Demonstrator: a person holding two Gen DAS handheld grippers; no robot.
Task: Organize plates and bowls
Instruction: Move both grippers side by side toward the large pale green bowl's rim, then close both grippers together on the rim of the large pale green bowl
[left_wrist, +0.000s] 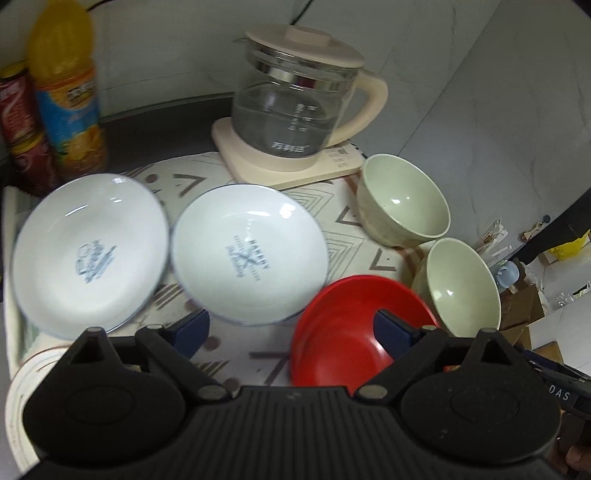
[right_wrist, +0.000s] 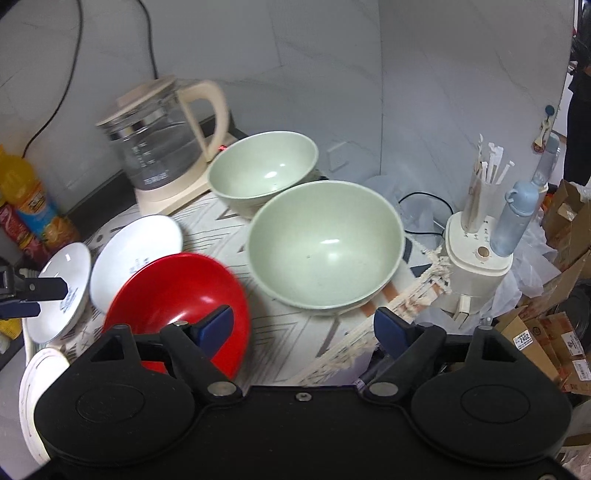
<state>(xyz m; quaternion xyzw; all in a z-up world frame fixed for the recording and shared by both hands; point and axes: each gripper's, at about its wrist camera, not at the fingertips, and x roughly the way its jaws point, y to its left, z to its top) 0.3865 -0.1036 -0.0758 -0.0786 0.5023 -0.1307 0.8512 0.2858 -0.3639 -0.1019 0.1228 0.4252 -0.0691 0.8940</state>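
- Sorting looks barely begun: two white plates, a red bowl and two pale green bowls lie separate on the patterned cloth.
- Next move probably calls for nesting the green bowls or stacking the plates.
- Left gripper hovers with jaws wide apart, holding nothing.
- Right gripper likewise gapes empty, before the nearer green bowl.

left wrist – high, close, faces kettle | right wrist – further right | shared: red bowl
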